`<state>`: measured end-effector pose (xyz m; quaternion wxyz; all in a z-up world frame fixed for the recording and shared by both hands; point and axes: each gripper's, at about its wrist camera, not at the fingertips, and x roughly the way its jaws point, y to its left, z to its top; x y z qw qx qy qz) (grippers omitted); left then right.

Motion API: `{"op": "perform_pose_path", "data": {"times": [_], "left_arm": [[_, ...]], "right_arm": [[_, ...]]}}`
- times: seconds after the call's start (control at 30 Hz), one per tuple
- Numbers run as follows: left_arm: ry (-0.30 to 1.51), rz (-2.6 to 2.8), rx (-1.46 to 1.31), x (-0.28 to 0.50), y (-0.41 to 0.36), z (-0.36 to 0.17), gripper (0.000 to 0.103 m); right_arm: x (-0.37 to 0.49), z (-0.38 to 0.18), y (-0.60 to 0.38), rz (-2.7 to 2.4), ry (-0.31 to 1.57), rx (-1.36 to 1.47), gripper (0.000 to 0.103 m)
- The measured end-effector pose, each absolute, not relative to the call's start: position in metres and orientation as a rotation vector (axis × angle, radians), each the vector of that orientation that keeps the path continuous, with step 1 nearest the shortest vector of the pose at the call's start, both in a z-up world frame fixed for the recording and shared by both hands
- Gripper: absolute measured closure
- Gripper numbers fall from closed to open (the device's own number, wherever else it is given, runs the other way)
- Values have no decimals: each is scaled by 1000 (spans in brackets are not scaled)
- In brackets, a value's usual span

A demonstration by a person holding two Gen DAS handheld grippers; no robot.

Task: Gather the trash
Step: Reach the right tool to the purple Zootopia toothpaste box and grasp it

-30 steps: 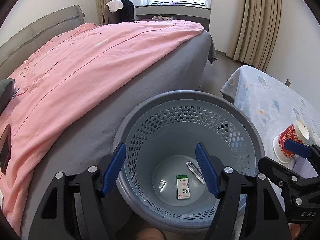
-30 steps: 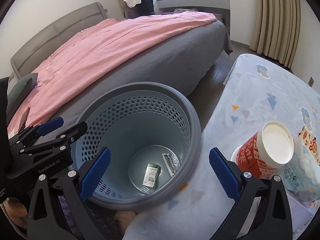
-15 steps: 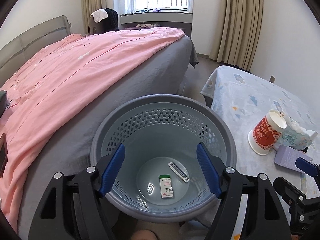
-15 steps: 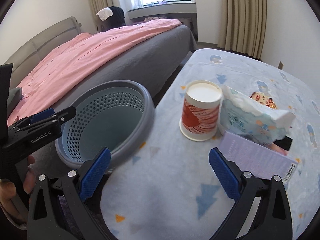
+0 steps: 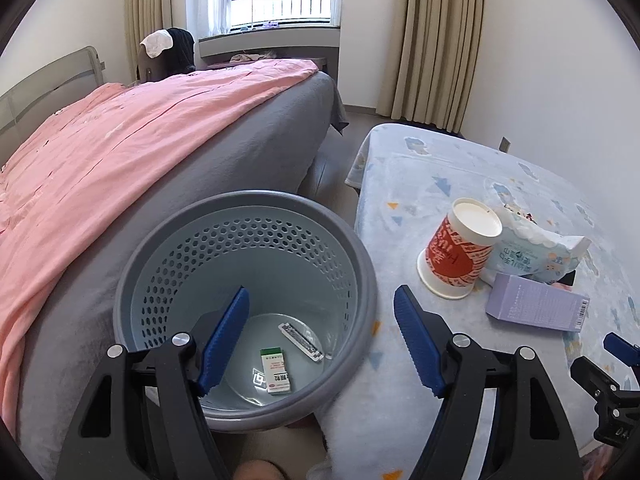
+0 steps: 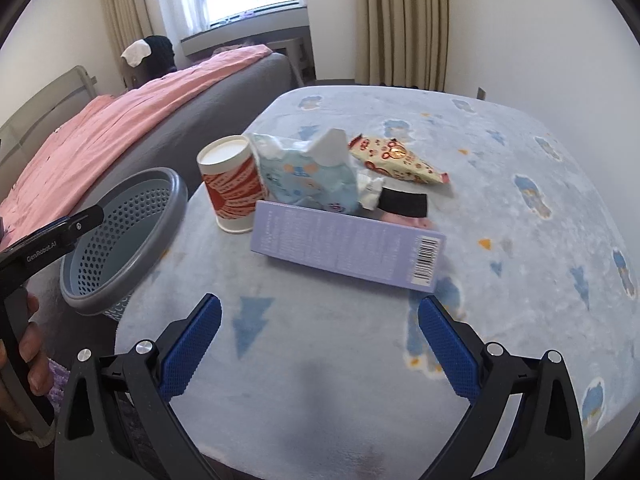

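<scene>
Here both grippers gape empty: the left gripper (image 5: 322, 342) above the bin (image 5: 362, 264), the right gripper (image 6: 318, 338) over the table (image 6: 520, 240), near the box (image 6: 344, 246) and cup (image 6: 232, 184).

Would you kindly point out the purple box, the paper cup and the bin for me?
purple box (image 6: 344, 246), right wrist view, middle of its long face
paper cup (image 6: 233, 190), right wrist view, red printed side
bin (image 5: 360, 264), left wrist view, grey rim

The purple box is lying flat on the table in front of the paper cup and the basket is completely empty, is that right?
Not quite. The basket isn't empty: the left wrist view shows a small carton and a strip on its bottom. The purple box does lie flat in front of the paper cup.
</scene>
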<state>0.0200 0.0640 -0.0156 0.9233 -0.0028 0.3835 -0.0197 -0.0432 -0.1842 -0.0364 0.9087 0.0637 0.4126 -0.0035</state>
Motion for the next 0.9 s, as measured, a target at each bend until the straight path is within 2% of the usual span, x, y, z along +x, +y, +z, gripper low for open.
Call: {"op": "perform_pose_path", "data": {"times": [0.37, 0.9], "left_arm": [[793, -101, 37, 23, 24, -19, 31], [816, -74, 53, 34, 23, -30, 31]], "right_arm": [[-31, -40, -230, -10, 870, 176, 6], [26, -62, -246, 163, 948, 210, 6]]}}
